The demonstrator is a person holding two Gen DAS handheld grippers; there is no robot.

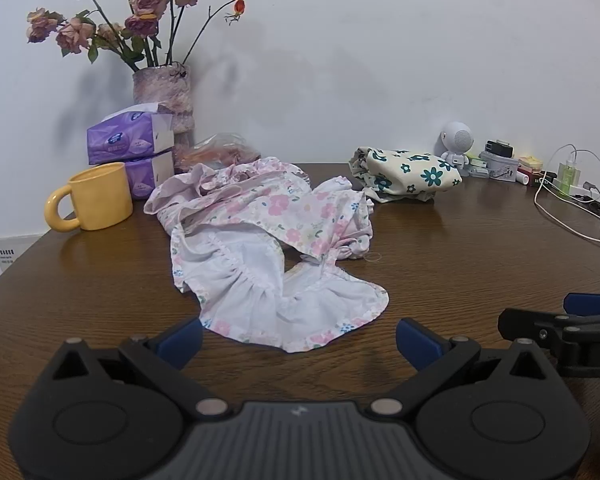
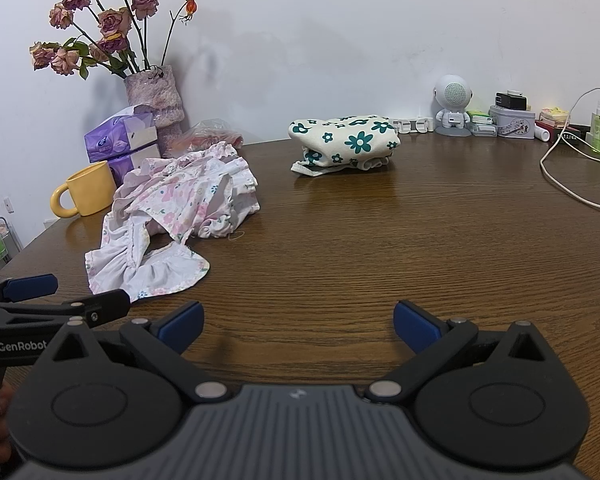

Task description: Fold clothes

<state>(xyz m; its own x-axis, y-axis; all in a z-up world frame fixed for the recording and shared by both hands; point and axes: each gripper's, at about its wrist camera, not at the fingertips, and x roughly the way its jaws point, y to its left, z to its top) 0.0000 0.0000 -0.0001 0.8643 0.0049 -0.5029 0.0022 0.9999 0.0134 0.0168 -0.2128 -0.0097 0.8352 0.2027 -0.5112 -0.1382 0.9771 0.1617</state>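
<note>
Left wrist view: the right gripper (image 1: pixel 580 316) shows just "D" on its side. The left gripper (image 1: pixel 299 338) is spread wide, empty, hovering just short of the crumpled pink floral garment (image 1: pixel 268 240) mid-desk (image 1: pixel 460 264).

Right wrist view: "GenRobot" is printed on the left gripper (image 2: pixel 40 296). The right gripper (image 2: pixel 299 326) gapes wide over bare wood, holding nothing. The folded teal-flower cloth (image 2: pixel 346 140) sits near the desk's far edge.

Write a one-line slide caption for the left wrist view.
Open left gripper faces a crumpled pink floral garment on the wooden table, nothing grasped.
</note>
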